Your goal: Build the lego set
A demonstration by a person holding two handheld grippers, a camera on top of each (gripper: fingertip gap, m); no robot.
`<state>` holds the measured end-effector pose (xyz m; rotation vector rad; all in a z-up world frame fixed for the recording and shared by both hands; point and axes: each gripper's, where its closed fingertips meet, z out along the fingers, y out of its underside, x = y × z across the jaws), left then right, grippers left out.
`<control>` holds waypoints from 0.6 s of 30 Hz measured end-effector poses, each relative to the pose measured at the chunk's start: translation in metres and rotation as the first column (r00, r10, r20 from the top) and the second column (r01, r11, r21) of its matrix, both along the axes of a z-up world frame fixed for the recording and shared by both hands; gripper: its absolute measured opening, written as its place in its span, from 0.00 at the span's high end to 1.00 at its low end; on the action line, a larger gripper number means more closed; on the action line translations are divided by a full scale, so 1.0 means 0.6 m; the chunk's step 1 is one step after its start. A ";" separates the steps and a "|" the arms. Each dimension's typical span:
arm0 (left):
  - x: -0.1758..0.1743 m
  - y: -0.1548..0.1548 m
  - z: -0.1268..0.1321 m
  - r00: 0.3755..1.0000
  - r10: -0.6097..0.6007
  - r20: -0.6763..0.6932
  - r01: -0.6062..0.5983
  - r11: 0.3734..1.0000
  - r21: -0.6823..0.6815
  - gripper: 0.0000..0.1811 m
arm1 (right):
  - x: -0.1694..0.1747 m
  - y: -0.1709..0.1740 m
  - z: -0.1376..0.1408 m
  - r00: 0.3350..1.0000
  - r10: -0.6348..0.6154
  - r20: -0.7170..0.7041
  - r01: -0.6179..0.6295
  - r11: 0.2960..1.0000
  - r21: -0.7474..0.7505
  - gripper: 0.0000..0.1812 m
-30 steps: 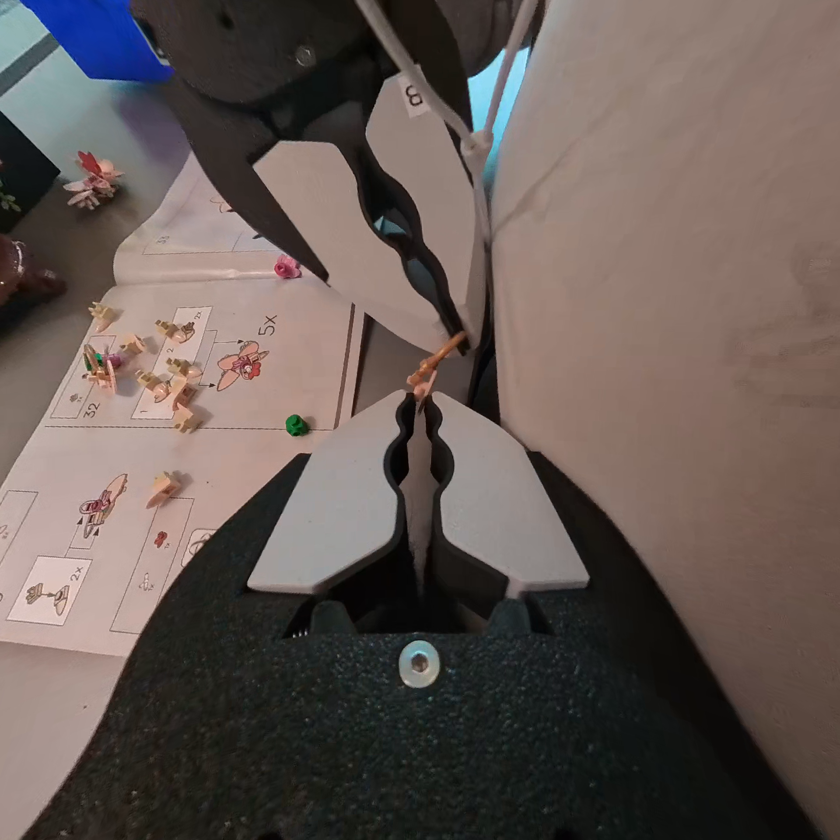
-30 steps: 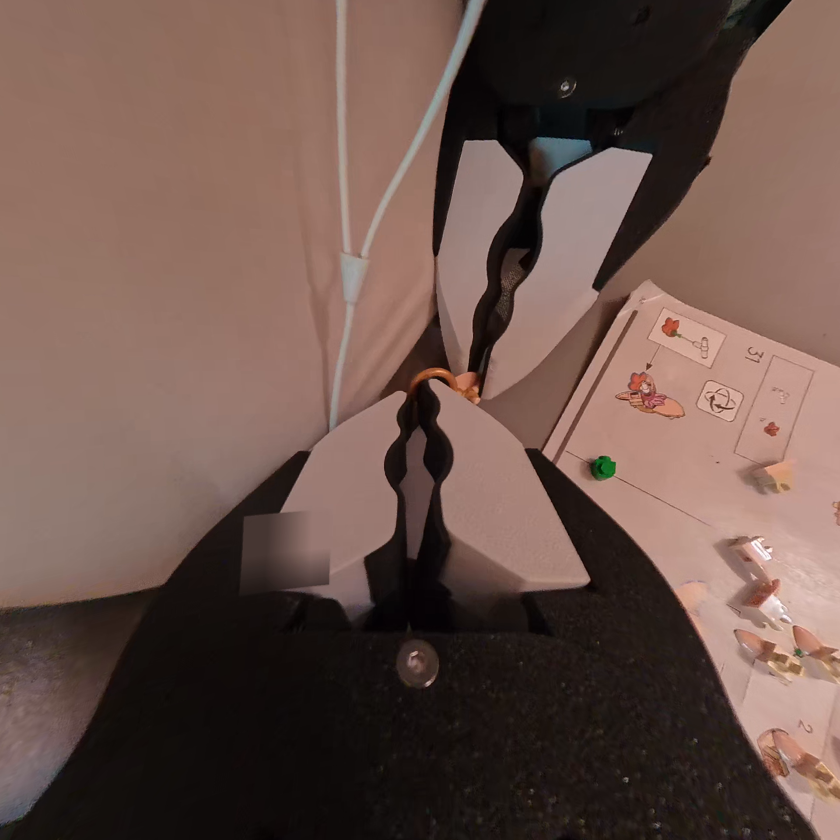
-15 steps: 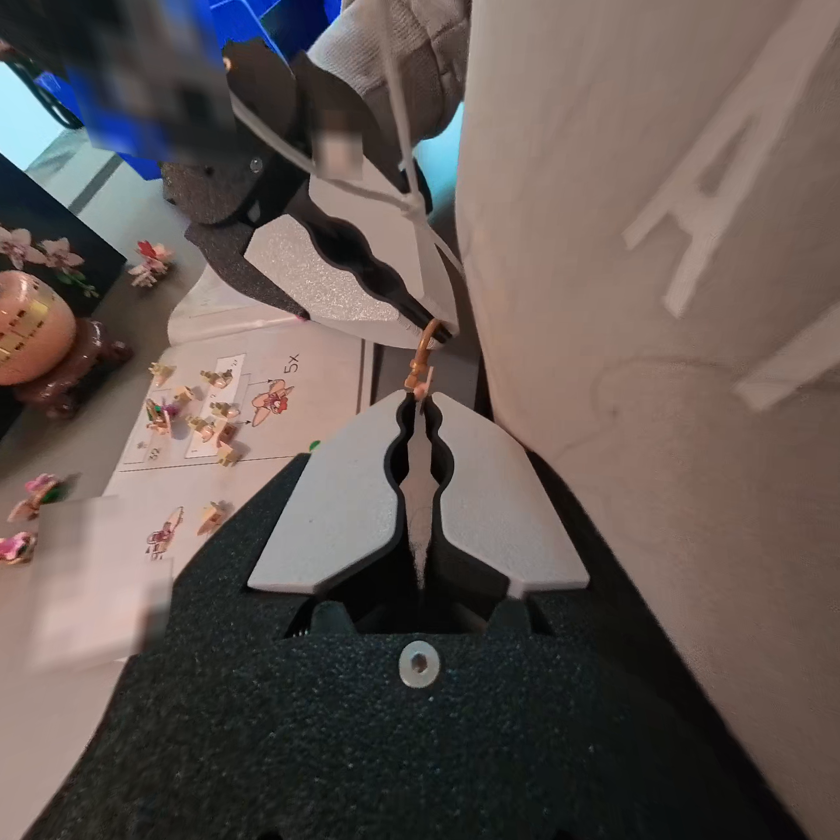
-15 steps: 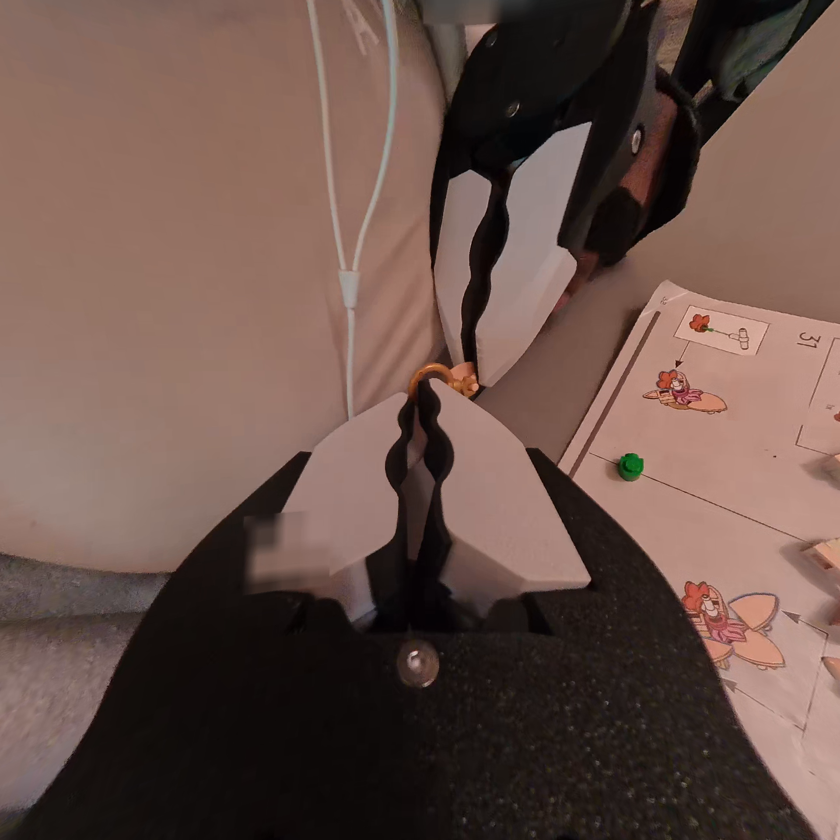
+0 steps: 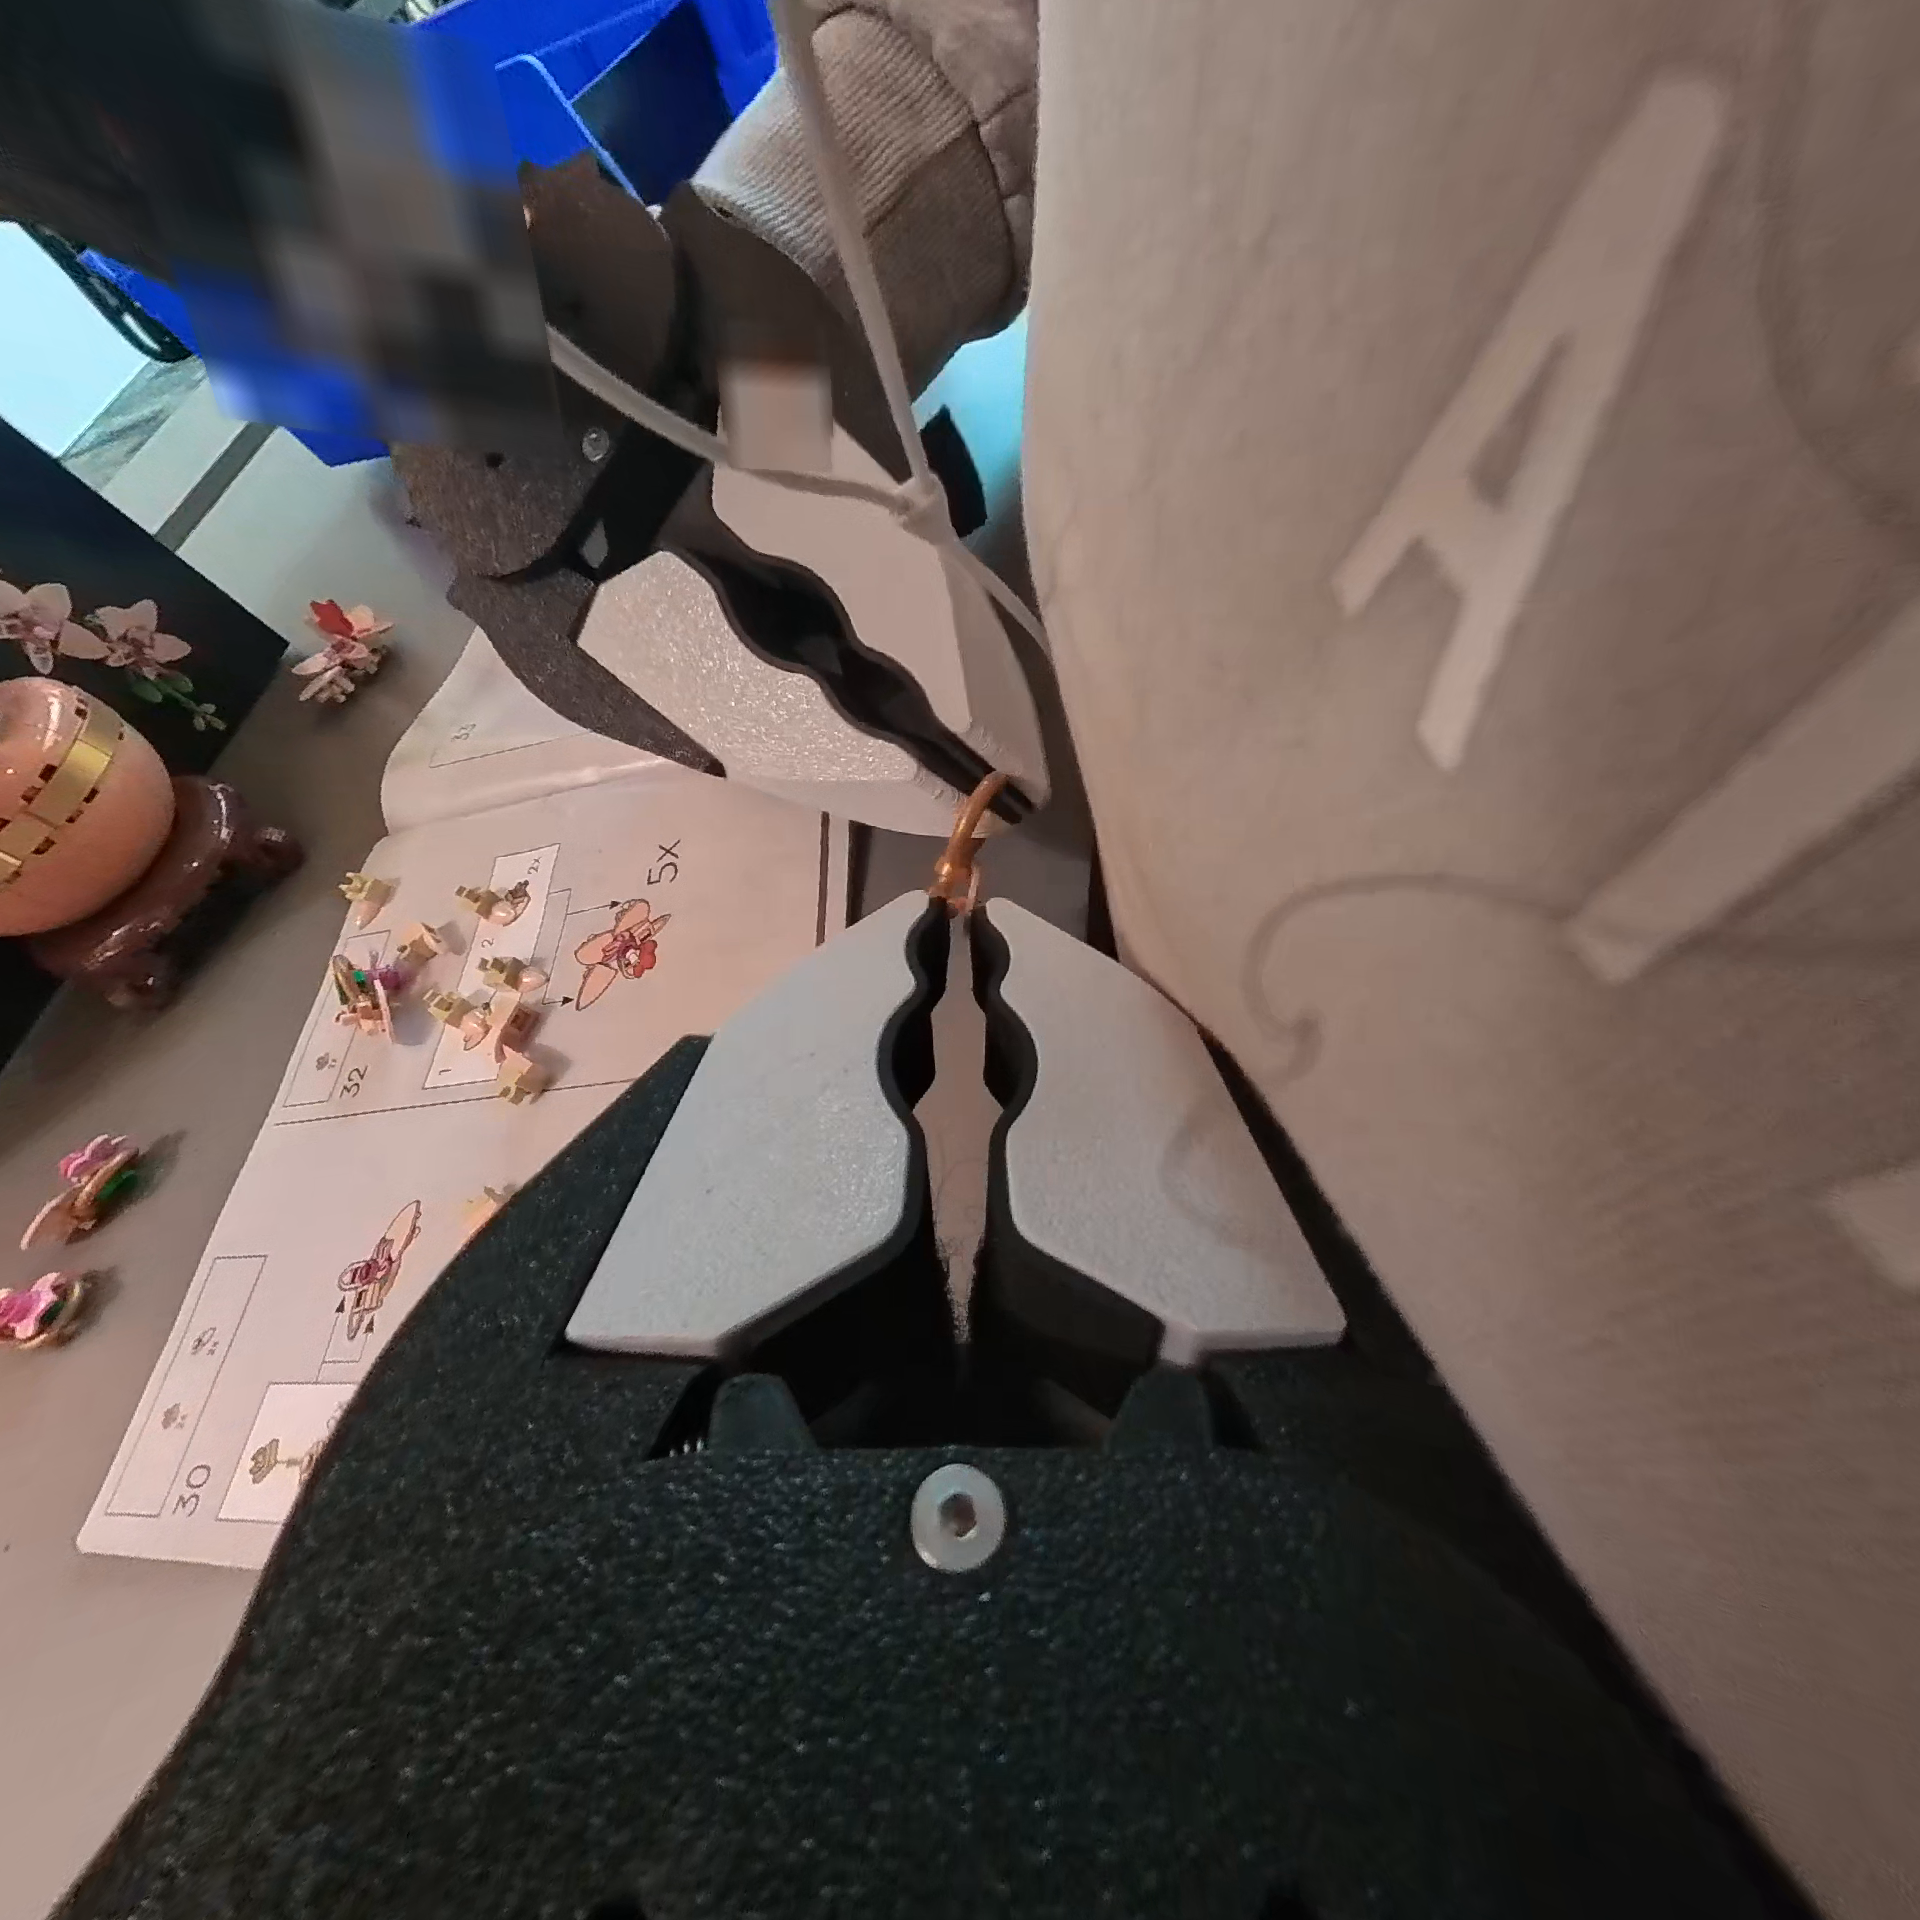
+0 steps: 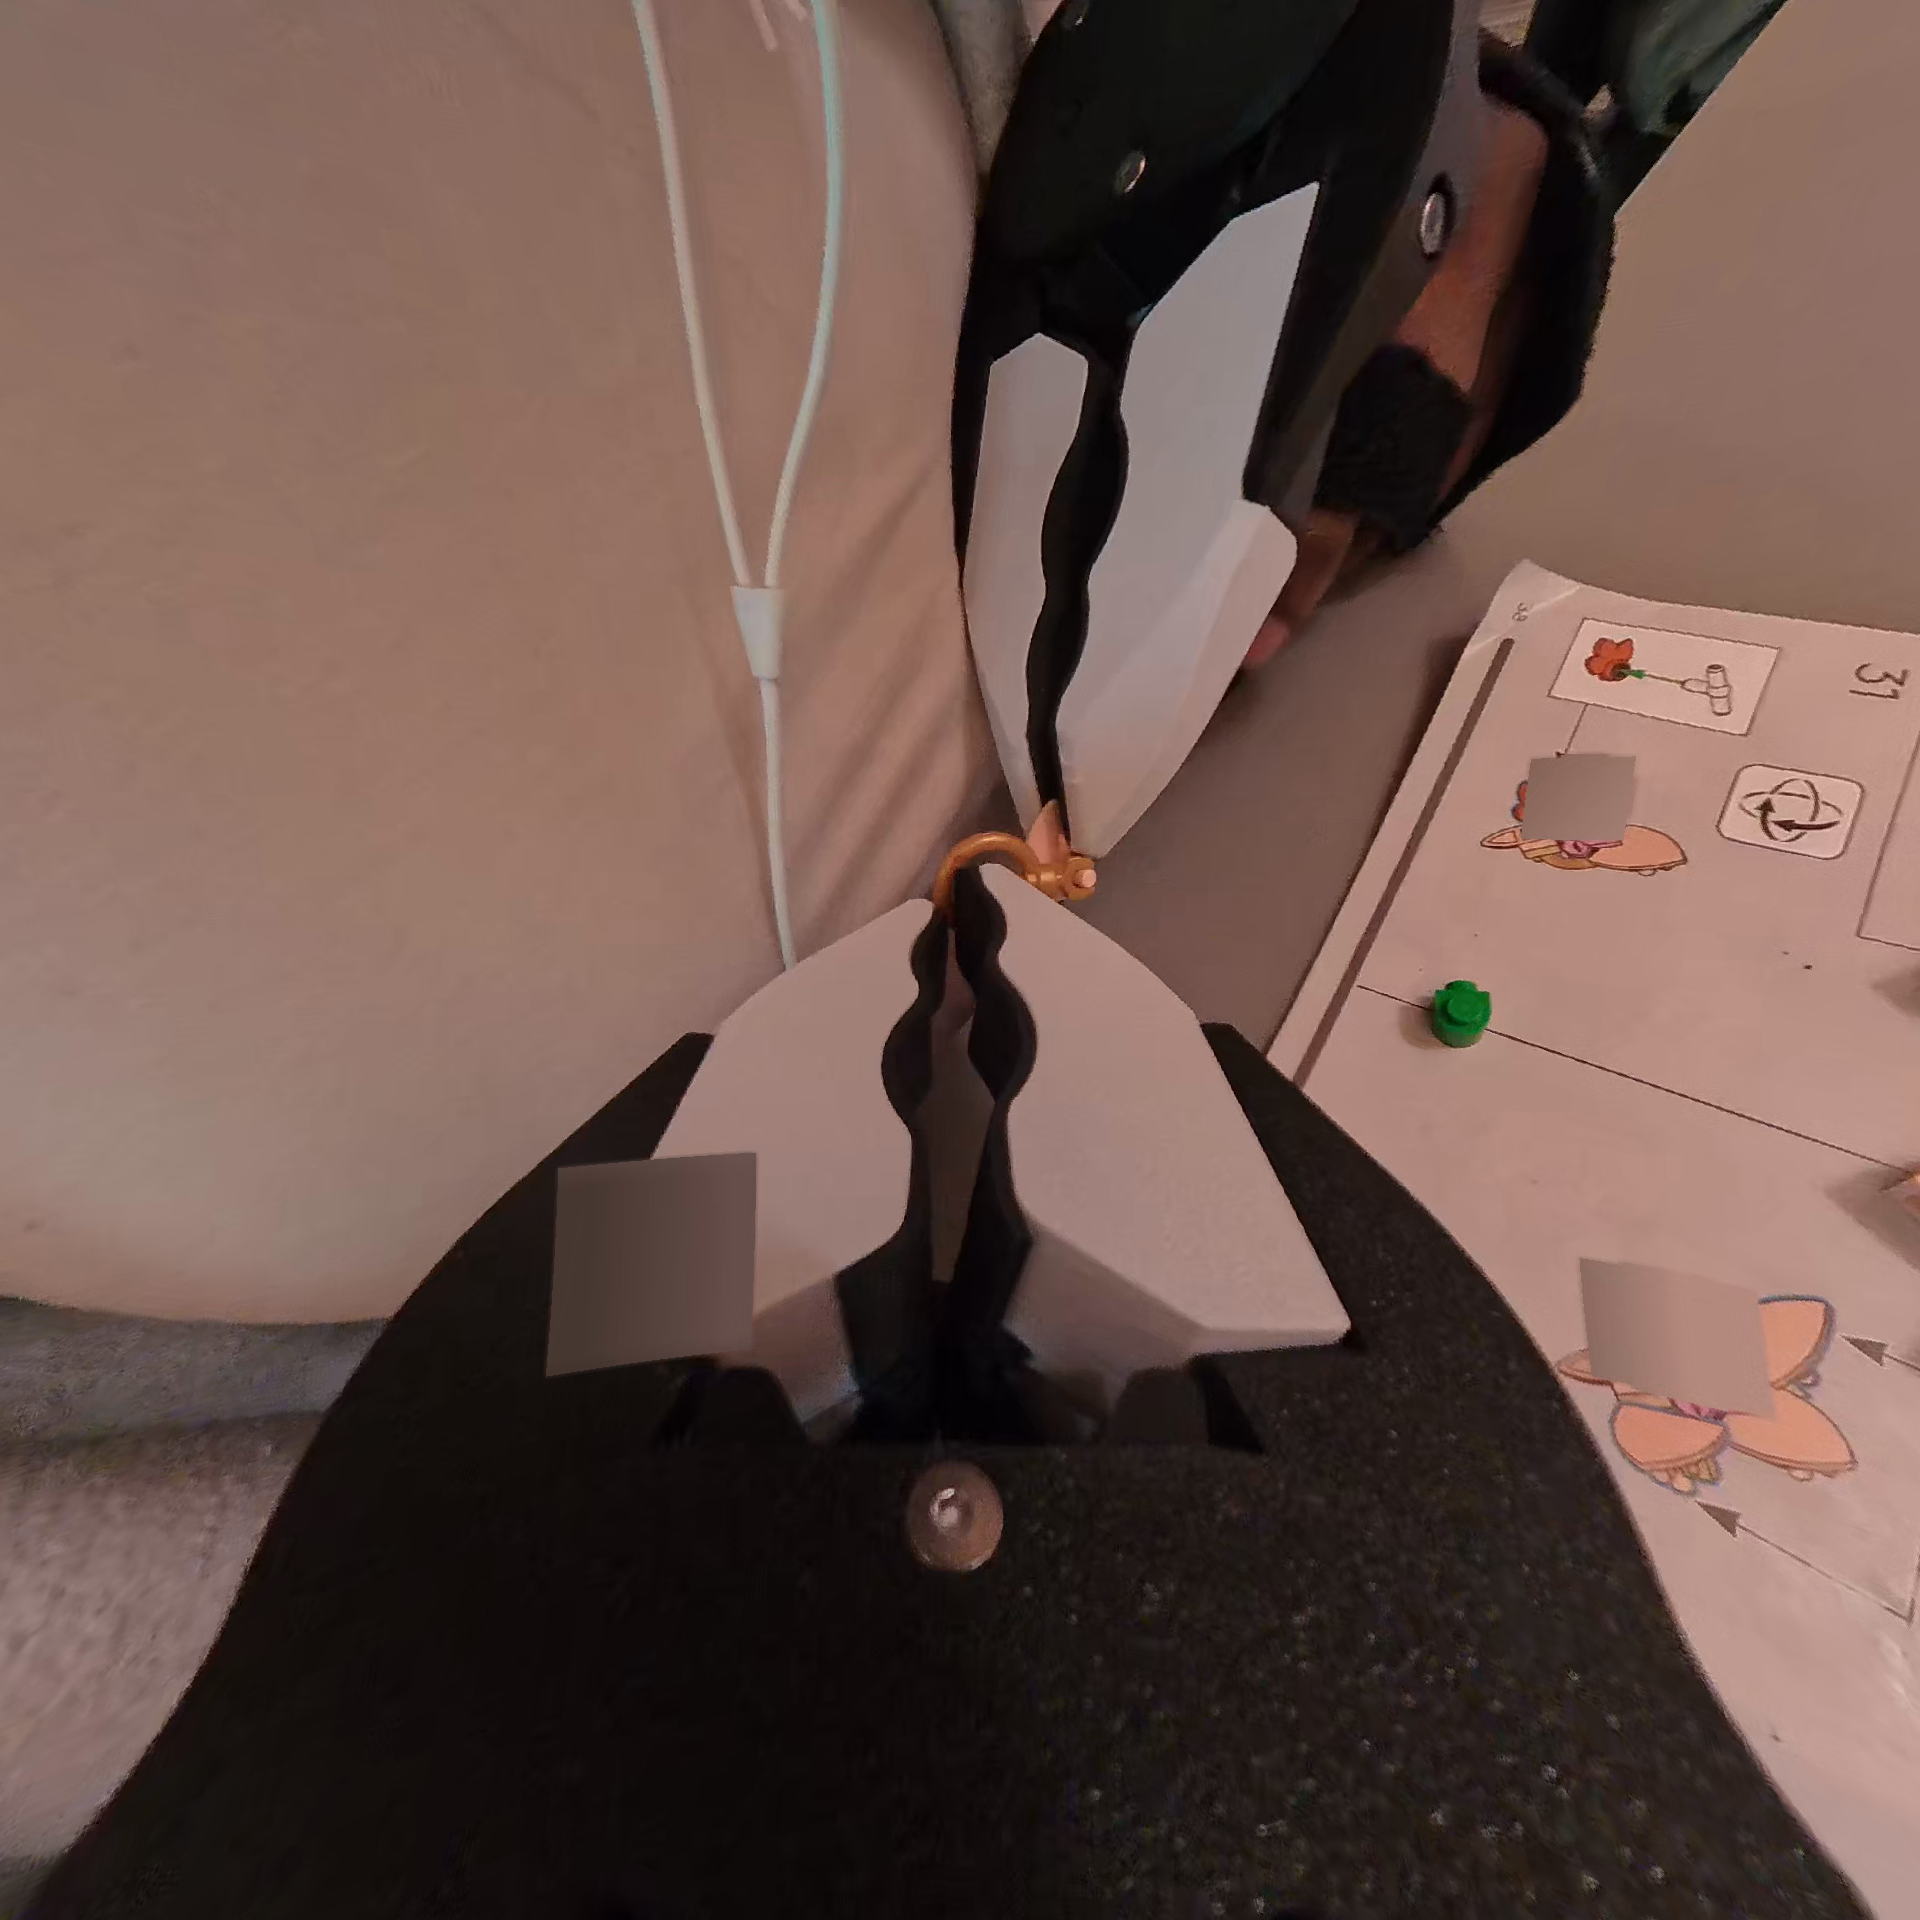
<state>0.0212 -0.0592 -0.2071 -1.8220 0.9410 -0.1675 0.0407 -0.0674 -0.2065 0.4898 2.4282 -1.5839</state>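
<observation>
- We see the left gripper clenched at its tips on a small pale petal piece; in the right wrist view that piece juts from the tips just above the hook's knobbed end
- The right gripper is clenched on one end of a curved gold hook piece; the hook arcs from its tips to a knobbed end that touches the pale petal piece
- Both tools meet tip to tip, raised above the table, close against a person's beige shirt; a white cord hangs down that shirt
- An open instruction booklet lies on the grey table; loose tan and pink parts sit on its page, and a green stud rests on it nearby
- Finished pink flowers lie on the table beside the booklet; a peach-coloured pot on a brown stand is farther off
</observation>
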 end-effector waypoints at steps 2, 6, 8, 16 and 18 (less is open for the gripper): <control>0.002 -0.001 0.001 1.000 -0.014 -0.001 0.014 1.000 0.006 0.98 | 0.003 -0.002 0.003 0.999 0.025 0.023 -0.025 1.000 -0.015 0.99; -0.001 0.001 0.012 0.999 -0.032 -0.013 0.033 0.997 0.063 0.98 | -0.002 0.001 0.020 0.997 0.049 0.061 -0.045 0.997 -0.063 0.99; 0.001 -0.001 0.015 0.999 -0.046 -0.004 0.046 0.996 0.079 0.98 | -0.001 0.003 0.024 0.993 0.059 0.102 -0.049 0.994 -0.094 0.99; -0.004 -0.003 0.015 0.999 -0.019 0.027 0.017 0.997 0.071 0.98 | -0.007 0.003 0.020 0.997 0.039 0.062 -0.034 0.997 -0.065 0.98; -0.009 0.000 0.015 0.999 0.009 0.042 -0.012 0.998 0.059 0.98 | -0.014 0.004 0.023 0.999 0.015 0.039 -0.013 0.998 -0.054 0.98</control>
